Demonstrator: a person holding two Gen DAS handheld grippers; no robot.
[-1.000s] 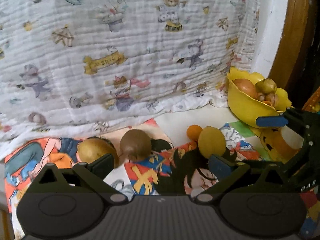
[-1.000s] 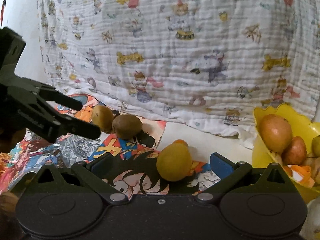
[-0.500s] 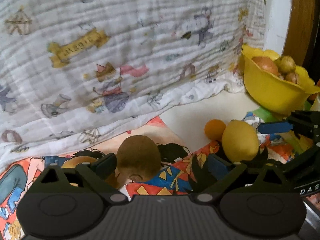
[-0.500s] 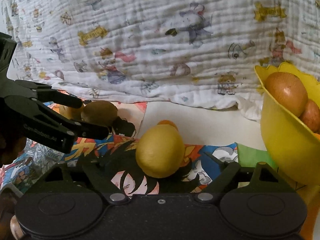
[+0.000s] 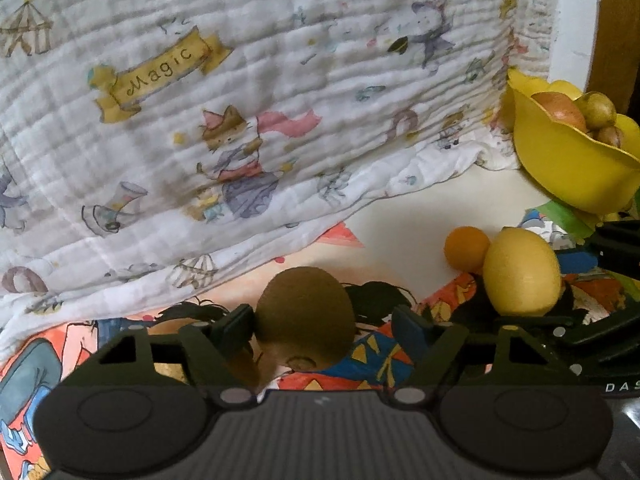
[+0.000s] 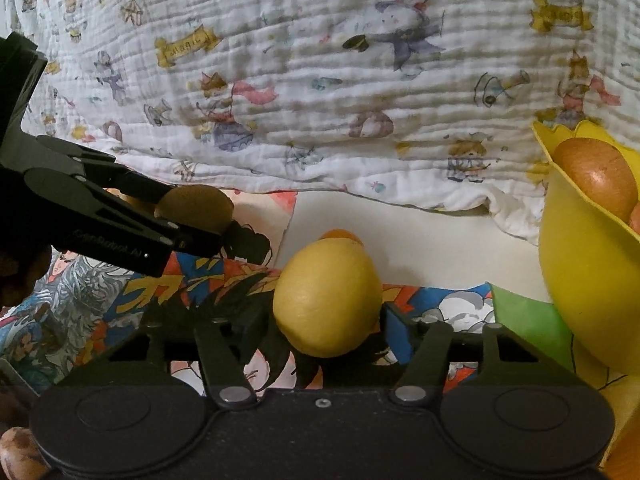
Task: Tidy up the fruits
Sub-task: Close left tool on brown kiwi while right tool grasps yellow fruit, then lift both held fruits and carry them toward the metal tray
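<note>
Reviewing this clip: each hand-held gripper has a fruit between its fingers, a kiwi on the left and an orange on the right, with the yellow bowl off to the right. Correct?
Not quite. The right hand-held gripper brackets a lemon, as the right wrist view shows; the small orange sits behind it. The left hand-held gripper, kiwi and yellow bowl are as stated.

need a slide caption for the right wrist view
Right gripper, jaws closing, brackets a yellow lemon on a cartoon-print mat beside a yellow fruit bowl.

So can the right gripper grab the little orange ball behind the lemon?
Probably not right now. The lemon sits between the right gripper fingers, which have just been closing, and hides most of the orange ball behind it.
</note>
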